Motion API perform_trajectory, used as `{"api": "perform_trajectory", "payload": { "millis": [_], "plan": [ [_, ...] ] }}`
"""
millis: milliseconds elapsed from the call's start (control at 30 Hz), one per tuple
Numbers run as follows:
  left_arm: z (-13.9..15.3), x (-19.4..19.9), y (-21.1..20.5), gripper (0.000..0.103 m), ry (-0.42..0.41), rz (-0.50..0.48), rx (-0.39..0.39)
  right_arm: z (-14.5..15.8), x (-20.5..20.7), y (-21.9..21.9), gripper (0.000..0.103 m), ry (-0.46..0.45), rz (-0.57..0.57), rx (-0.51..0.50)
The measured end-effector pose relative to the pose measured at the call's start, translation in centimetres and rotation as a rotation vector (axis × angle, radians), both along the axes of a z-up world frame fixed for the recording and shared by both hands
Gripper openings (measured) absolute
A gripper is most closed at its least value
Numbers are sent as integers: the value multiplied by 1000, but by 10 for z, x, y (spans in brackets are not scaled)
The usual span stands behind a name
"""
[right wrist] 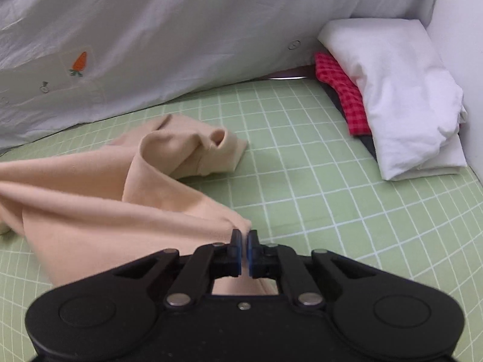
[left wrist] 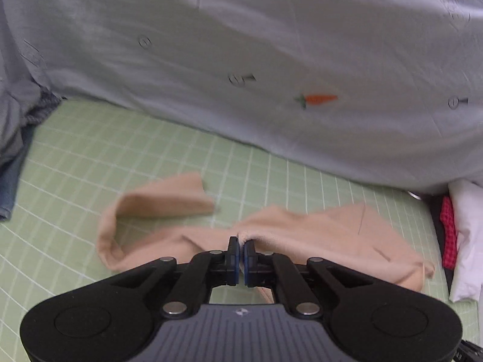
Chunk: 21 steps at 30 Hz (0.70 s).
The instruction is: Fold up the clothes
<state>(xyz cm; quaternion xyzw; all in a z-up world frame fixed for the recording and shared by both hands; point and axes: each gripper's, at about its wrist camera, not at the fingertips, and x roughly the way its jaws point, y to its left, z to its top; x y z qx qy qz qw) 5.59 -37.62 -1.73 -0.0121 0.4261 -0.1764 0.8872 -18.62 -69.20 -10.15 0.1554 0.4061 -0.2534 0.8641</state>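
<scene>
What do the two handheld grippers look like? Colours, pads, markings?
Left gripper: black linkage arms, silver pivot pins, blue finger pads, grey ribbed body with a small emblem. Right gripper: same black linkage, silver pins and blue pads, plain black body with one small screw. No hands, sleeves or cables visible.

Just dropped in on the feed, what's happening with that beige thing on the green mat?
A person with a handheld gripper in each hand is folding a peach garment on the green grid mat. The left gripper and the right gripper are each shut on a pinch of its fabric. The rest lies rumpled, one sleeve doubled over. Nothing looks folded yet. A carrot-print sheet hangs behind; a white folded cloth sits at the side.
</scene>
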Motion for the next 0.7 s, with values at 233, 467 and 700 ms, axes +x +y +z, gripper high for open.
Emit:
{"api": "perform_trajectory", "payload": {
  "millis": [233, 467, 700],
  "plan": [
    [-49, -19, -11, 52, 74, -36, 183, -27, 13, 11, 42, 32, -44, 116],
    [-100, -50, 2, 60, 279, -47, 108, -44, 19, 17, 67, 92, -24, 122],
    [-122, -43, -12, 56, 330, -56, 75, -57, 27, 18, 66, 123, -8, 134]
  ]
}}
